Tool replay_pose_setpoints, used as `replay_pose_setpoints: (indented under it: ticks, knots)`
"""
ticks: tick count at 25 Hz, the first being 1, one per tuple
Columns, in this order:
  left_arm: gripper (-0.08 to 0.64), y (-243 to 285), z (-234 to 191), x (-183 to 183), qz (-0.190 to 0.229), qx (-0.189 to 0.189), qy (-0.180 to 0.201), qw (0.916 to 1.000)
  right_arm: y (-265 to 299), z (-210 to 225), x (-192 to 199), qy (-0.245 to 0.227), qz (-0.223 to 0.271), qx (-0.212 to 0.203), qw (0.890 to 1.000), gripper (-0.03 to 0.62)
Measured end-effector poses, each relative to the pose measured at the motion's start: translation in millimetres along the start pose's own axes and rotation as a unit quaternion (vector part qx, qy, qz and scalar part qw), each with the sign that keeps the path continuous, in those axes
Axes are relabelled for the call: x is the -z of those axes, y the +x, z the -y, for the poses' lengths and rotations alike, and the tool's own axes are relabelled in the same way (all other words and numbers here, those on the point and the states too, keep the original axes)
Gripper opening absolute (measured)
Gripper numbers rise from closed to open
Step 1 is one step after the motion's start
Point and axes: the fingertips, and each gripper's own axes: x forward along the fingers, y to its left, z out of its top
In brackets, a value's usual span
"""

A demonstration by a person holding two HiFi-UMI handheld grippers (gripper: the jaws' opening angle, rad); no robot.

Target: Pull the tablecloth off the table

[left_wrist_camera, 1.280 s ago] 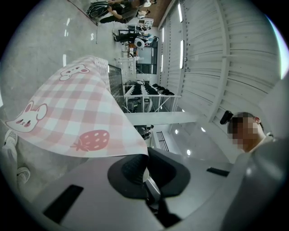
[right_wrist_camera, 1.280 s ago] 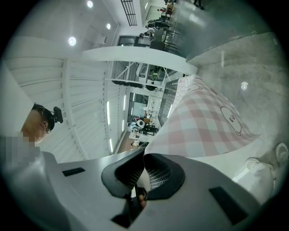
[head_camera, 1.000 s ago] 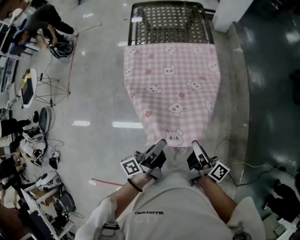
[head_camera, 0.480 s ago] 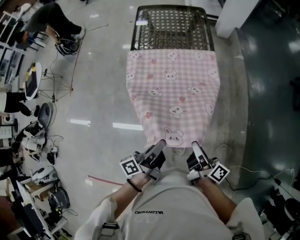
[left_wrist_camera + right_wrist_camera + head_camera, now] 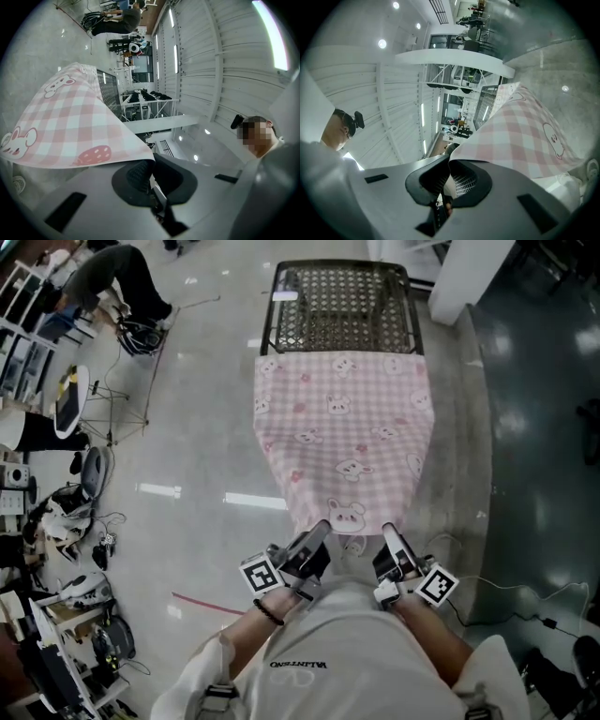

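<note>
A pink checked tablecloth [image 5: 345, 432] with bunny prints covers most of a black mesh table [image 5: 339, 298] and hangs down toward me at its near end. My left gripper [image 5: 319, 532] is shut on the cloth's near left corner [image 5: 136, 151]. My right gripper [image 5: 388, 534] is shut on the near right corner [image 5: 461, 149]. Both sit close to my body, below the table's near edge. The far strip of the mesh top lies bare. In both gripper views the cloth [image 5: 65, 126] [image 5: 520, 131] stretches taut away from the jaws.
Glossy floor surrounds the table. At the left are desks, cables, a tripod [image 5: 108, 413] and a crouching person [image 5: 108, 277]. A white pillar [image 5: 469, 273] stands at the far right, with a dark floor area and cables [image 5: 506, 596] to the right.
The cloth has slid toward me: more of the bare mesh top shows at the far end. Both grippers keep their hold and place in the head view.
</note>
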Motion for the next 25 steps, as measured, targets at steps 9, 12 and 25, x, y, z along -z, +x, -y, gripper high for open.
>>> replay_pose_setpoints:
  ticks: [9,12,25]
  knots:
    - [0.003,-2.2,13.7,8.0,0.004,0.002,0.010,0.9999,-11.2,-14.5,-0.8,-0.007,-0.001,-0.011,1.000,0.012]
    - [0.003,0.8,12.2,4.5,0.000,-0.001,0.024,0.9997,-8.1,-13.5,-2.3,-0.011,-0.003,-0.012,1.000,0.012]
    - [0.003,7.9,22.3,-15.5,0.014,0.007,0.066,0.9977,14.4,-15.1,-3.6,-0.013,-0.034,-0.031,0.999,0.020]
